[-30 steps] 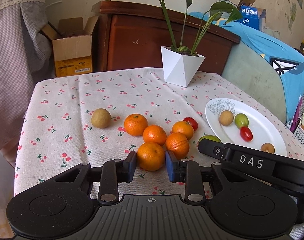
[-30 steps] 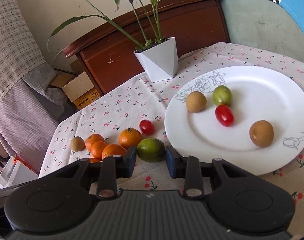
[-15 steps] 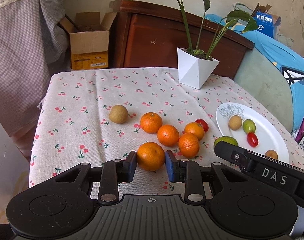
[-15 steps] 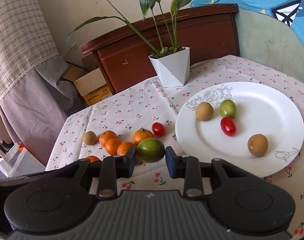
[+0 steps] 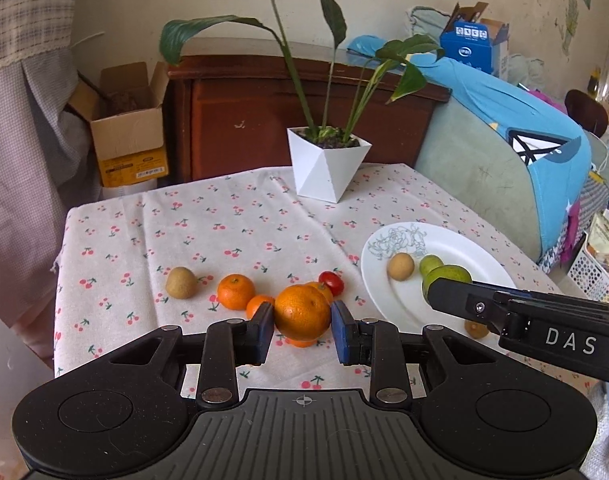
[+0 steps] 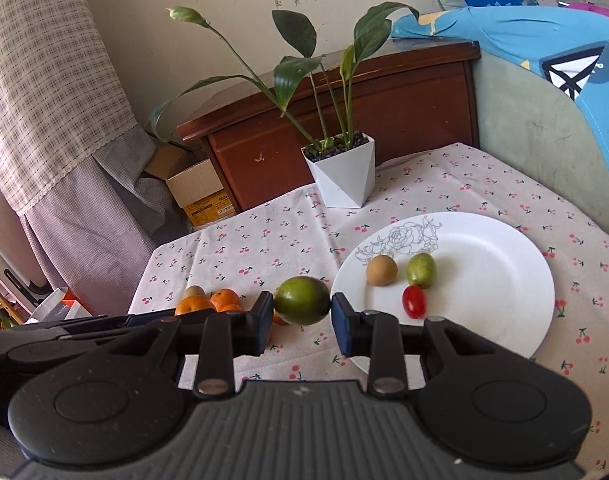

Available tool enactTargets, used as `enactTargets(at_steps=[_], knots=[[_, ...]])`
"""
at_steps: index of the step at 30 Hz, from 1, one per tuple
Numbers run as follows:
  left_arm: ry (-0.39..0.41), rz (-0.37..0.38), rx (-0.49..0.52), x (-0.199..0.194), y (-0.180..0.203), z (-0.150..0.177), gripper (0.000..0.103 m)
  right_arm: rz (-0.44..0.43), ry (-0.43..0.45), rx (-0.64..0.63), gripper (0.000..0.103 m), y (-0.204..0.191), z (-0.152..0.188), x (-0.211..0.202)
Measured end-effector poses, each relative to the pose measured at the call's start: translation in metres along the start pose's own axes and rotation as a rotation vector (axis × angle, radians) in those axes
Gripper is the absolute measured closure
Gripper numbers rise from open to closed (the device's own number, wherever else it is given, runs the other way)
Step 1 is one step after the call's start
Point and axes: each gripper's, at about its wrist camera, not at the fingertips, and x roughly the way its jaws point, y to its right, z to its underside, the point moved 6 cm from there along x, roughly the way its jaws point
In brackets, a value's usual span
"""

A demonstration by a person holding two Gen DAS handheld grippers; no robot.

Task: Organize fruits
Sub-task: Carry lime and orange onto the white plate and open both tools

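right gripper (image 6: 302,322) fingers (image 6: 264,322) clamp a green lime (image 6: 302,300), lifted off the surface (image 6: 244,248). white plate (image 6: 504,280) at 3 o'clock of the lime holds a brown fruit (image 6: 381,270), a small green fruit (image 6: 421,270), a red tomato (image 6: 414,301). oranges (image 6: 208,303) at 9 o'clock. white plant pot (image 6: 342,172) at 12 o'clock.

We see an orange (image 5: 302,312) and a green citrus (image 6: 302,300) lifted clear of the cloth, other oranges (image 5: 236,291) left, small fruits on the white plate (image 6: 504,280) right.
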Motion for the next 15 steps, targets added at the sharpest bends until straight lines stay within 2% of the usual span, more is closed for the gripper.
enactTargets(at_steps=[9,15], knots=[[-0.023,0.115,0.086,0.017,0.038,-0.016,0.075,0.092,0.027,0.236,0.071,0.072,-0.010,-0.009],[-0.073,0.165,0.082,0.041,0.058,-0.010,0.075,0.124,0.024,0.291,0.071,0.093,-0.010,-0.005]])
